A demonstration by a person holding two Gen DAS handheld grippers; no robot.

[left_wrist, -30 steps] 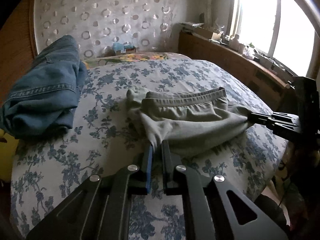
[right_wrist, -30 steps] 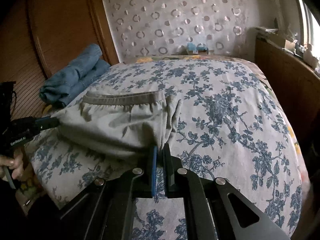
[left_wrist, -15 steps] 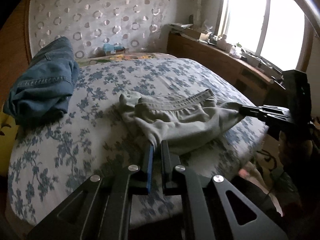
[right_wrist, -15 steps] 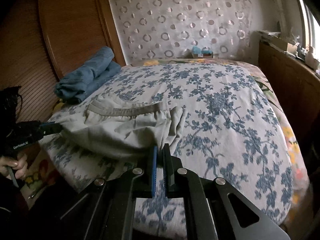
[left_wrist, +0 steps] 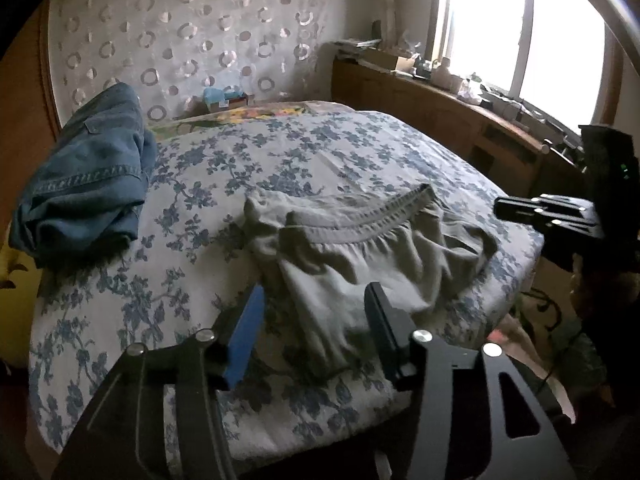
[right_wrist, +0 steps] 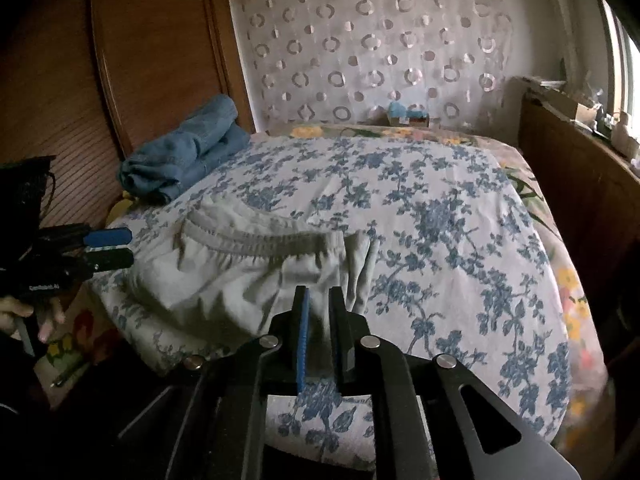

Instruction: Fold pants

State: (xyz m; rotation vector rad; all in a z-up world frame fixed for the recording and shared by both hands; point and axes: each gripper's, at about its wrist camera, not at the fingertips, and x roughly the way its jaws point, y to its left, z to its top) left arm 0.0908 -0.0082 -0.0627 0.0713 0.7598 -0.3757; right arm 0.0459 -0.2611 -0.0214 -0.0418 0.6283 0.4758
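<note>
While one gray pants lie on the bed, left tool gapes; right tool stands parted.

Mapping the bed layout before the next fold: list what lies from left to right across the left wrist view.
Folded blue denim jeans → small blue box by the circle-patterned wall → crumpled grey elastic-waist pants → black right gripper at the bed's edge, all over the blue floral bedspread.

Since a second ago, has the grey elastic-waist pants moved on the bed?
Yes. The grey elastic-waist pants slid toward the near edge of the floral bedspread, away from the folded blue jeans.
</note>
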